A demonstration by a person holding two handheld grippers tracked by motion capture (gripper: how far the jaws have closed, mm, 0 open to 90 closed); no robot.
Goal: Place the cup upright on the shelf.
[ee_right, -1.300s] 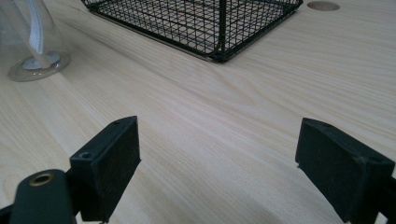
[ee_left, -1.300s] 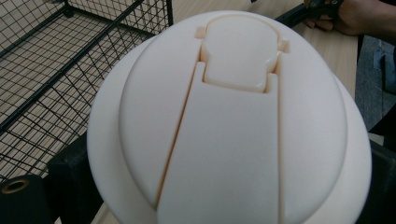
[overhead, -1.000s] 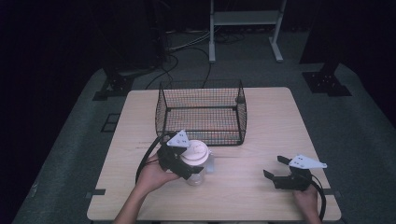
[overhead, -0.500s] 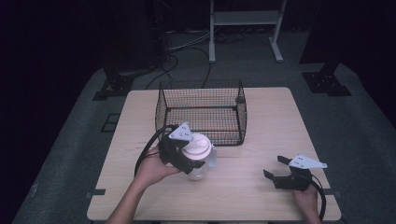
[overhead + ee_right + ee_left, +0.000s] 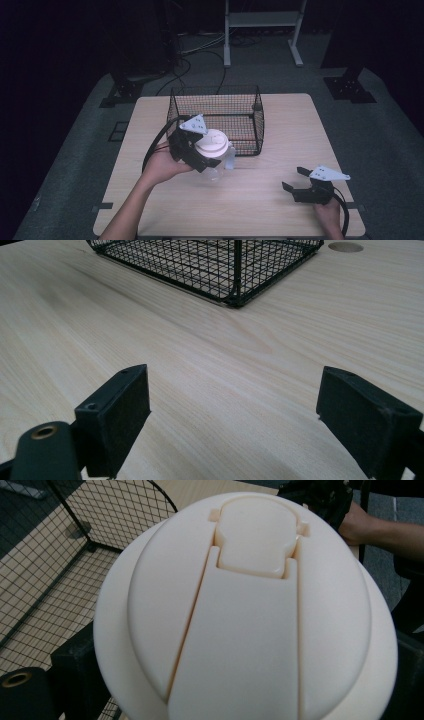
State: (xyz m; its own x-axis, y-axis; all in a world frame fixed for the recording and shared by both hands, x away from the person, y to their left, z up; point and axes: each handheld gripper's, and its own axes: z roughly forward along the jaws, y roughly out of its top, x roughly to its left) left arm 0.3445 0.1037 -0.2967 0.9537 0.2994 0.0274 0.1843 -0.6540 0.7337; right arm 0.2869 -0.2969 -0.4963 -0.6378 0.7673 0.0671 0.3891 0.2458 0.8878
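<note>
The right gripper (image 5: 235,425) has its two black jaws wide apart, with bare wooden table (image 5: 210,365) between them. Ahead of the jaws stands a black wire basket (image 5: 215,265). A small round hole (image 5: 346,247) sits far ahead, beside the basket.

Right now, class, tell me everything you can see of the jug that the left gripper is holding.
The jug has a clear body, likely plastic, and a round cream lid with a raised strip across the middle ending in a hinged flap. A pale handle sticks out on its right. It stands about upright over the table, just in front of the wire basket. The left gripper clamps it near the lid; whether its base touches the table is unclear.
</note>
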